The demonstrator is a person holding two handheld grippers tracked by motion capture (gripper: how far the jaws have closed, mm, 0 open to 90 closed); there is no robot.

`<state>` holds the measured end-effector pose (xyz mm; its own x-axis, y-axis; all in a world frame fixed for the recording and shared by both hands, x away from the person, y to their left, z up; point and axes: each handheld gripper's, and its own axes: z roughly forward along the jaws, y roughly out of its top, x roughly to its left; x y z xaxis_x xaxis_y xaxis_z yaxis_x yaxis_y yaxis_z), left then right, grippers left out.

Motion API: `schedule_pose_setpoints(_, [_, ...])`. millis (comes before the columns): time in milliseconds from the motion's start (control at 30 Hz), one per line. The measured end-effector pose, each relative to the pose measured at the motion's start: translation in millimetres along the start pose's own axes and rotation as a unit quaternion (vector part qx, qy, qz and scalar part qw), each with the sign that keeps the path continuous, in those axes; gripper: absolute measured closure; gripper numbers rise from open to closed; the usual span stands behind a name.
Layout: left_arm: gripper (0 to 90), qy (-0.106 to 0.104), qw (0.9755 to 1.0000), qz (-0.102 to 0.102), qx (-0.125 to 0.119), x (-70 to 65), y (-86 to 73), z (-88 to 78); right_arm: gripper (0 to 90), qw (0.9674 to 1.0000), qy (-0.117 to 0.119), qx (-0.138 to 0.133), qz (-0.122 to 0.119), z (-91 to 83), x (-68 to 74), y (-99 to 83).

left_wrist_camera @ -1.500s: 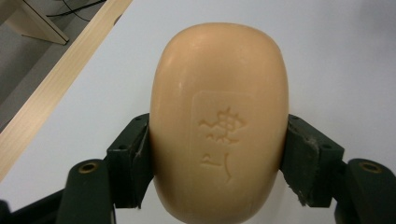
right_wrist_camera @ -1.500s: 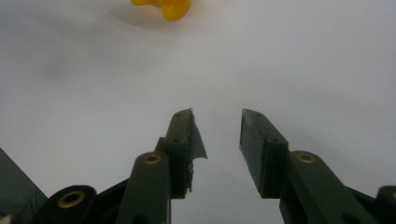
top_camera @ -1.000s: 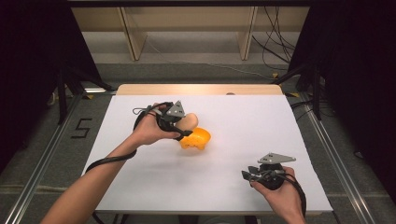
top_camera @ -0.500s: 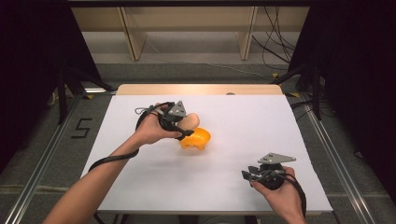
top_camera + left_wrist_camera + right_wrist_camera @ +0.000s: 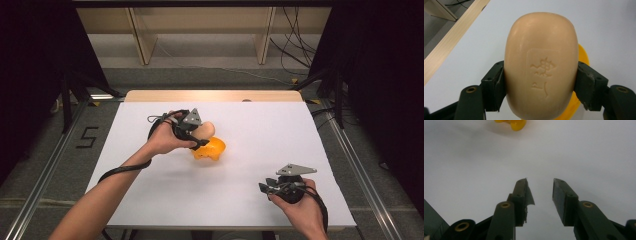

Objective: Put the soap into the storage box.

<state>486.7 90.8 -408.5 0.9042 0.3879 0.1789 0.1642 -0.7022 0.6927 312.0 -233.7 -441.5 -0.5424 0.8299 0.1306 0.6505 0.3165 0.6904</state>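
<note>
A beige bar of soap point(image 5: 541, 65) with a stamped mark is clamped between the jaws of my left gripper point(image 5: 200, 134), which is shut on it. The soap point(image 5: 206, 131) hangs just above an orange-yellow dish point(image 5: 211, 148) near the middle of the white table point(image 5: 260, 125); the dish point(image 5: 583, 56) peeks out behind the soap. My right gripper point(image 5: 266, 188) rests low at the table's front right, its jaws parted with nothing between its fingertips point(image 5: 522, 185). The dish's yellow edge point(image 5: 515, 123) lies far ahead of it.
A wooden strip point(image 5: 212, 95) runs along the table's far edge, with shelving legs and cables on the floor beyond. Metal rails flank both sides of the table.
</note>
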Motion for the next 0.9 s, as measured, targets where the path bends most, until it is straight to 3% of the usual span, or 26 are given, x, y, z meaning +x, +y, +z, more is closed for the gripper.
schedule_pose_setpoints(67, [32.1,-0.004,1.0,0.008,0.0,-0.1,0.2,0.7,64.7,1.0,0.001,0.004,0.005,-0.1,0.5,0.2])
schedule_pose_setpoints(133, [32.1,-0.004,1.0,0.003,-0.002,-1.6,-0.5,1.9,64.7,0.9999,0.005,0.003,0.009,0.4,0.6,0.4])
schedule_pose_setpoints(167, [32.1,-0.007,0.9998,0.02,0.006,0.0,-0.1,1.0,64.7,0.9999,0.005,0.005,0.008,0.1,0.5,0.5])
schedule_pose_setpoints(300, [32.1,-0.01,0.9998,0.017,0.006,-0.5,-0.3,1.3,64.7,0.9999,0.004,0.006,0.01,0.0,0.7,0.6])
schedule_pose_setpoints(367, [32.1,-0.013,0.9999,0.006,0.005,-1.5,-0.9,1.7,64.6,0.9998,0.004,-0.012,-0.015,2.6,-2.4,0.2])
schedule_pose_setpoints(400, [32.1,-0.016,0.9998,0.008,0.007,-1.5,-0.9,1.5,64.5,1.0,0.001,-0.002,-0.002,0.7,-0.4,0.7])
schedule_pose_setpoints(633, [32.1,-0.021,0.9996,0.014,0.012,-1.3,-2.0,3.2,64.5,1.0,0.001,-0.002,-0.01,1.1,-0.9,1.3])
schedule_pose_setpoints(733, [32.1,-0.022,0.9997,0.006,0.012,-1.9,-3.1,4.4,64.3,1.0,-0.001,0.004,-0.001,0.1,0.2,1.0])
schedule_pose_setpoints(900, [32.1,-0.022,0.9996,0.008,0.014,-1.3,-4.2,6.1,64.2,1.0,0.0,0.003,0.008,-0.8,0.7,0.7])
